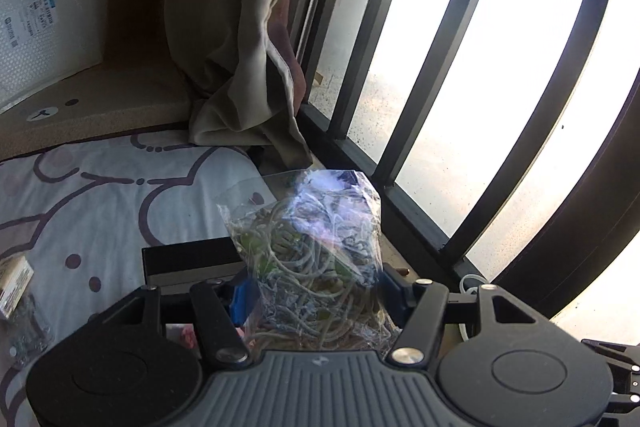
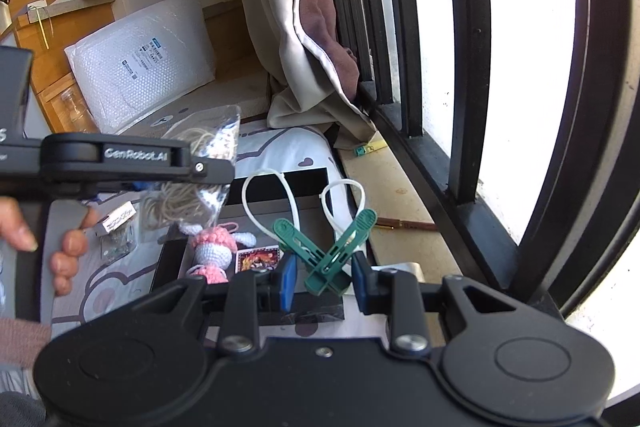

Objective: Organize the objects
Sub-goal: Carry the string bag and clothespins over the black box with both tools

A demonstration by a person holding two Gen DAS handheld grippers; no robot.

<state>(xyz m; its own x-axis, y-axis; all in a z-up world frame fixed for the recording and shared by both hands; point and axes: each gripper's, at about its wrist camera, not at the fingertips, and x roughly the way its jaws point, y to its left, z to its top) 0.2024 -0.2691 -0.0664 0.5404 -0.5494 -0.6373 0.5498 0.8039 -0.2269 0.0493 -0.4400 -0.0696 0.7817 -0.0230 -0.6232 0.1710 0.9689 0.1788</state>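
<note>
Mid-sort: left gripper (image 1: 316,291) clamped on bag of cord (image 1: 316,251), lifted above black box (image 2: 256,227). Right gripper (image 2: 322,281) pinching green clip (image 2: 328,247) between its pads. Next, probably: lowering both into the box ahead of the fingers.

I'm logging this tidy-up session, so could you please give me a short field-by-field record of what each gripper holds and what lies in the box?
left gripper: shut on clear bag of cord, lifted above the bed sheet
right gripper: shut on green clothes peg
black box: open, on the sheet beside the window sill
in box: pink and white crochet doll, picture card
white cable ties: two loops over the box
background: bubble-wrap parcel, beige curtain
</note>
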